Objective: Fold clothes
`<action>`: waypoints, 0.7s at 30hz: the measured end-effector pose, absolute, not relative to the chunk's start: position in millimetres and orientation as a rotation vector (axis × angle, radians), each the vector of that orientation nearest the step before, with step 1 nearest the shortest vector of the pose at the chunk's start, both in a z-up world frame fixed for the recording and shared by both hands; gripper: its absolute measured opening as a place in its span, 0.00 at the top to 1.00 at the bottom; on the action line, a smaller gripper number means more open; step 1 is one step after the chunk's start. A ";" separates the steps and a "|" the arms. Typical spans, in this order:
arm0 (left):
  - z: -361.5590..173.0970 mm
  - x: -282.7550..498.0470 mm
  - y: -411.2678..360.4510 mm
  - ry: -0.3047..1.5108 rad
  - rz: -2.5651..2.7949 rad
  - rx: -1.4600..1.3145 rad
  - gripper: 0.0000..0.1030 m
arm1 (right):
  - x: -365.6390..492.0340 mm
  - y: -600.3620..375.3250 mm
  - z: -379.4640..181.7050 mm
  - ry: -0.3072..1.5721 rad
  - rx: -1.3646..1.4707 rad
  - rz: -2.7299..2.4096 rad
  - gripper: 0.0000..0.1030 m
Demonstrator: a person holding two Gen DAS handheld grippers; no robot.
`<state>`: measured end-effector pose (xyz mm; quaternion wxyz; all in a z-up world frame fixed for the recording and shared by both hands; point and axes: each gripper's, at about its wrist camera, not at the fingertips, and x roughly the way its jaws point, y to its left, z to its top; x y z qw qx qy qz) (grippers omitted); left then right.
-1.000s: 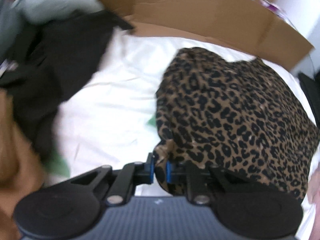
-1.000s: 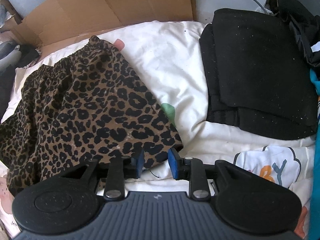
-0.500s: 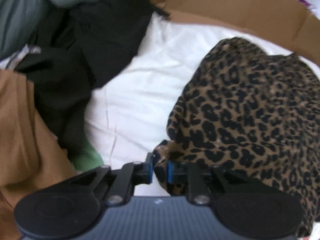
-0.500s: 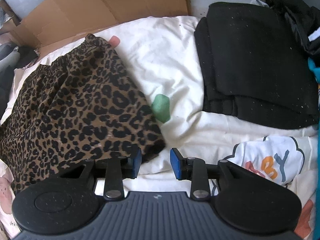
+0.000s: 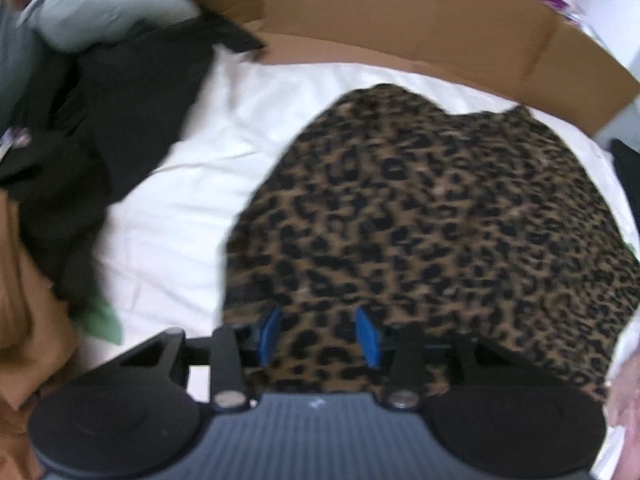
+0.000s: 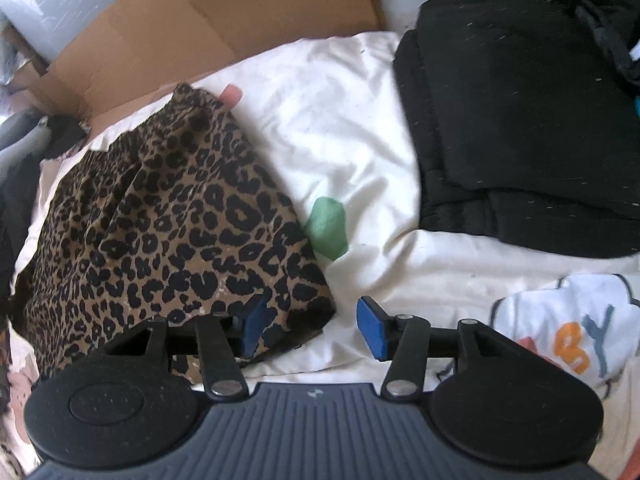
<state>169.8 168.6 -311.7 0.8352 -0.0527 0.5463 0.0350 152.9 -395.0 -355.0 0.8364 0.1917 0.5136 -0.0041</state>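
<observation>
A leopard-print garment (image 5: 440, 208) lies spread on the white sheet (image 5: 192, 184). My left gripper (image 5: 318, 334) hovers over its near edge. Its jaws are opening, and the fabric lies under the gap without the blue pads (image 5: 270, 332) pressing it. In the right wrist view the same garment (image 6: 168, 220) lies at the left. My right gripper (image 6: 312, 326) is over its near right corner, jaws opening. The left pad (image 6: 252, 322) is over the cloth and the right pad over bare sheet (image 6: 340, 120).
A folded black garment (image 6: 520, 120) lies at the right, with a printed white cloth (image 6: 568, 340) in front of it. A loose pile of black (image 5: 100, 140), grey and brown clothes (image 5: 24, 300) sits at the left. Cardboard (image 5: 400, 20) stands behind the sheet.
The left gripper was shut on the garment's near corner and has let it go, jaws spreading; the view shifted over the garment. The right jaws have widened, and the corner lies on the sheet.
</observation>
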 end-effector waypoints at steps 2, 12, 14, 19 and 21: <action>-310.5 174.2 153.9 1.157 0.039 -0.111 0.57 | 154.3 -397.3 -360.2 1.081 0.421 0.000 0.45; -333.1 192.3 81.2 1.203 -0.139 -0.096 0.57 | 164.6 -397.7 -378.7 1.050 0.541 0.001 0.82; -343.7 193.8 67.2 1.222 -0.183 -0.088 0.57 | 166.1 -397.7 -379.9 1.056 0.534 0.002 0.94; -366.5 186.8 41.6 1.246 -0.245 -0.072 0.57 | 163.8 -405.3 -374.8 1.070 0.551 -0.023 0.98; -375.9 181.1 36.2 1.259 -0.252 -0.070 0.57 | 163.4 -403.5 -373.2 1.072 0.535 -0.033 0.98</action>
